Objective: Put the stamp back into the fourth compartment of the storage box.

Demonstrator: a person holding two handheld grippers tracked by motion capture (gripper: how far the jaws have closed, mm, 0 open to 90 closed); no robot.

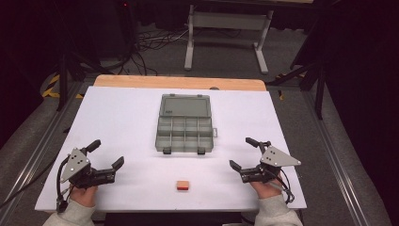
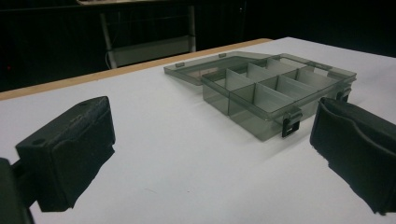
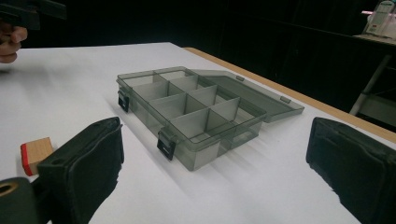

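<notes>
A smoky clear compartment box (image 1: pixel 184 128) lies open in the middle of the white table, its lid (image 1: pixel 184 105) flat behind it. Its several compartments look empty (image 2: pixel 275 91) (image 3: pixel 187 112). A small wooden block with a red side (image 1: pixel 183 185) sits near the front edge; the same block (image 3: pixel 33 154) peeks past a jaw in the right gripper view. My left gripper (image 1: pixel 107 154) rests at the front left, open, with bare table between its jaws. My right gripper (image 1: pixel 243 152) rests at the front right, open and holding nothing.
The white table (image 1: pixel 122 117) has a wooden strip (image 1: pixel 179 83) along its far edge. A grey desk frame (image 1: pixel 226 28) and cables lie on the floor beyond. The other hand (image 3: pixel 10 44) appears at the top left of the right gripper view.
</notes>
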